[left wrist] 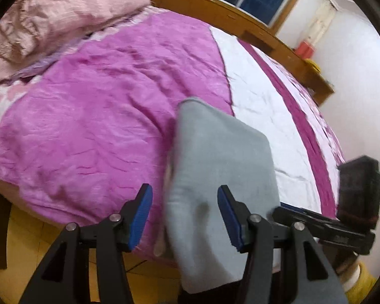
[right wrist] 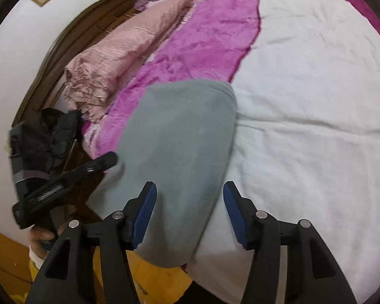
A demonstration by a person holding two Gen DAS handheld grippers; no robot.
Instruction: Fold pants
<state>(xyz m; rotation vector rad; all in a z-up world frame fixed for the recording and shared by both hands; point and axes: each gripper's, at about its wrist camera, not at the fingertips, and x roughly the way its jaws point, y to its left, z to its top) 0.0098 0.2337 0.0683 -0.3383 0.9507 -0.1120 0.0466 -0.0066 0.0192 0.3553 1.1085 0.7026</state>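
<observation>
A wide bed (left wrist: 109,116) fills both views, covered by a crumpled bright pink bedspread (right wrist: 210,35) on one side and a white sheet (right wrist: 316,116) on the other, with a darker pink stripe (left wrist: 304,116) along the far edge of the white. A folded pale pink blanket (right wrist: 119,58) lies near the dark wooden headboard (right wrist: 71,50). Yellow-brown floor (left wrist: 25,261) shows below the edge of the bed.

The grey pants (right wrist: 179,157) lie folded into a thick, rounded-corner bundle at the near edge of the bed, straddling the line where pink meets white. The near end of the bundle hangs over the edge toward me.

I hold 2 grippers, 1 in each hand. My left gripper (left wrist: 185,217) hovers over the near part of the pants with its blue pads (left wrist: 141,217) spread; the cloth sits between them, yet neither pad presses on it. My right gripper (right wrist: 190,215) is likewise released, its jaws apart with the pants below and between them, untouched by the pads. From the right view, the left gripper appears as a black tool at the left side, just beside the bundle's edge.
</observation>
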